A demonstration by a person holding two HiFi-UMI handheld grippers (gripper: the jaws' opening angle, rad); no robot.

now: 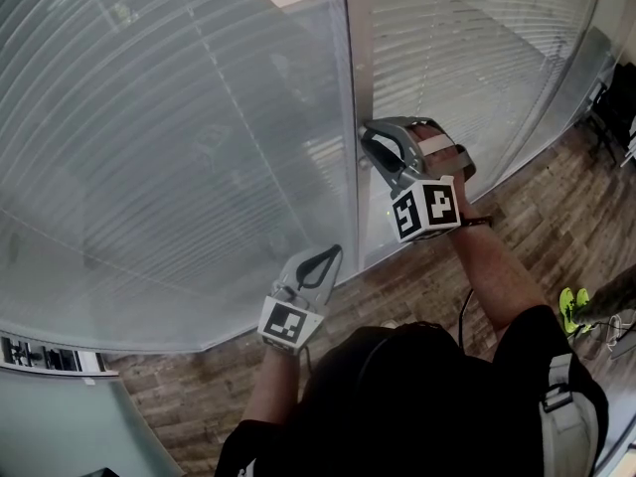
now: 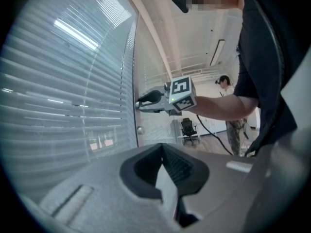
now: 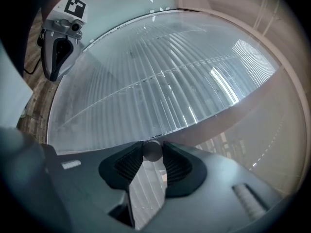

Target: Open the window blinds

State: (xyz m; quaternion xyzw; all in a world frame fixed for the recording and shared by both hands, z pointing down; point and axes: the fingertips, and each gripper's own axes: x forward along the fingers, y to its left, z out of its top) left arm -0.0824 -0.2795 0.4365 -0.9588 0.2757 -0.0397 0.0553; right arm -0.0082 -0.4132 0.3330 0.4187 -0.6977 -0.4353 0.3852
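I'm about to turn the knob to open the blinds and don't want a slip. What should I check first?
1. Knob between the right gripper jaws: ok, a pad presses on each side.
2. Grip centred: ok, the knob sits at the jaw tips, midway.
3. Blinds open: not ok, the slats are shut.
4. Left gripper free: ok, jaws shut, holding nothing.
5. Which way the knob turns: cannot tell.
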